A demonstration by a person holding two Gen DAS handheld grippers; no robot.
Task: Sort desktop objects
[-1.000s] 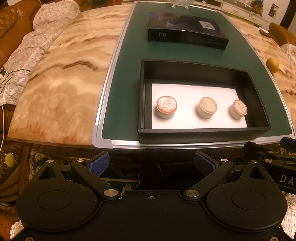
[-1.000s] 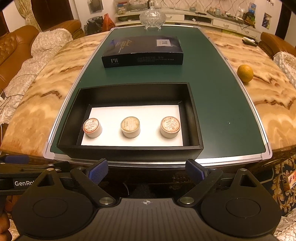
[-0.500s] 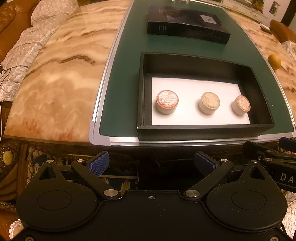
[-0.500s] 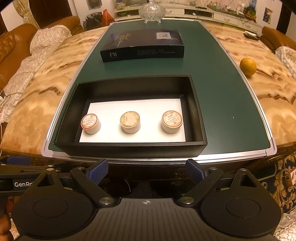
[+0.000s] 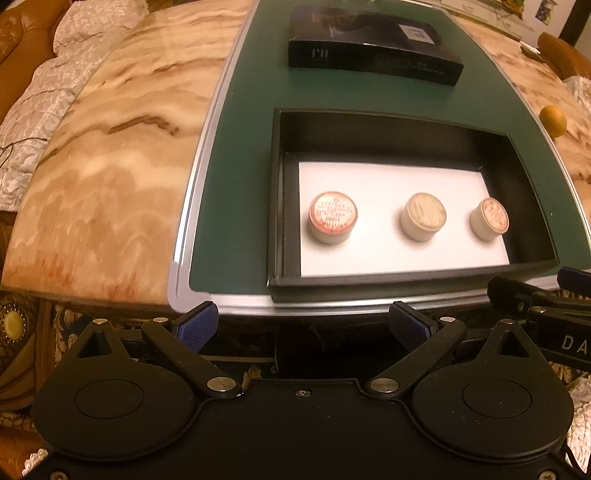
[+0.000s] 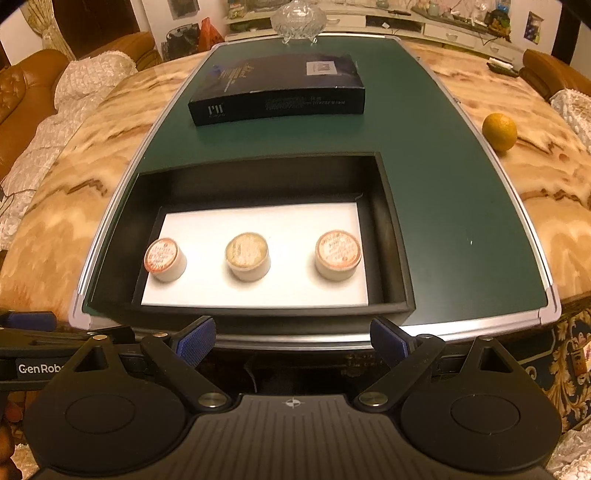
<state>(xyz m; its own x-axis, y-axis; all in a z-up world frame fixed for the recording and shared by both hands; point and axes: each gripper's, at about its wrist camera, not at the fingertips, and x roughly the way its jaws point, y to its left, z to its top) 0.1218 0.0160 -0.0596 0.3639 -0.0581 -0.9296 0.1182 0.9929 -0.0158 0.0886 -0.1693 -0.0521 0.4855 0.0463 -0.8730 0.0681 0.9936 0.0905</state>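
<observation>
An open black box [image 5: 277, 206] [image 6: 391, 236] with a white liner sits on the green mat near the table's front edge. Three small round jars stand in a row inside it: a red-labelled jar [image 5: 332, 217] [image 6: 164, 259], a pale jar [image 5: 423, 216] [image 6: 247, 255] and another red-labelled jar [image 5: 488, 219] [image 6: 338, 255]. Behind it lies a dark flat box [image 5: 375, 55] [image 6: 277, 86]. My left gripper [image 5: 303, 323] hangs open before the box's front left. My right gripper [image 6: 291, 338] is open too, just short of the box's front wall. Nothing is between either pair of fingers.
The green mat [image 5: 240, 147] [image 6: 443, 206] with a silver rim covers the middle of a marble table [image 5: 110, 147]. An orange [image 6: 499, 131] [image 5: 553, 116] rests on the marble to the right. A glass dish [image 6: 298, 16] stands at the far end. Sofas flank the table.
Both grippers have moved forward and down toward the box, which now looks larger and nearer. Their jaws have stayed wide apart. Nothing on the table has moved.
</observation>
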